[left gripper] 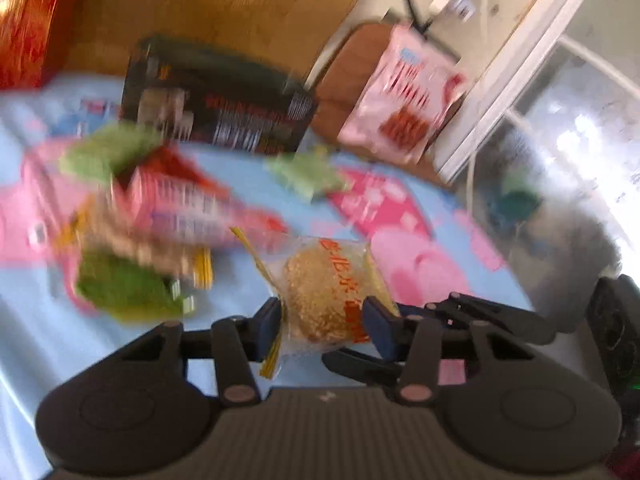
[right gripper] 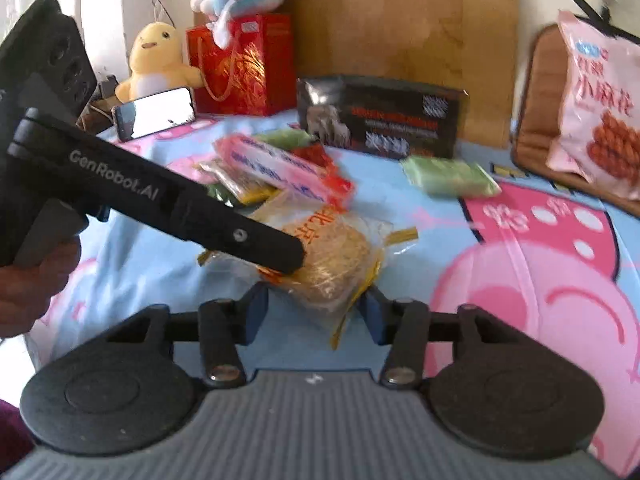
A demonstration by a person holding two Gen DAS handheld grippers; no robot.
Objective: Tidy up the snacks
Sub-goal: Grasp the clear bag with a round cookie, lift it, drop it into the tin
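Just in front of the snack pile, the light, crinkly, crumbly-looking cake packet sits pinched between both the left gripper and right gripper, best held by its edges.

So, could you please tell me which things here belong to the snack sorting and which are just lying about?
Job: cake packet; pile of snack packets; green packet; black box; pink twist bag.
Lying about: red gift bag; yellow plush duck; phone; brown cushion.
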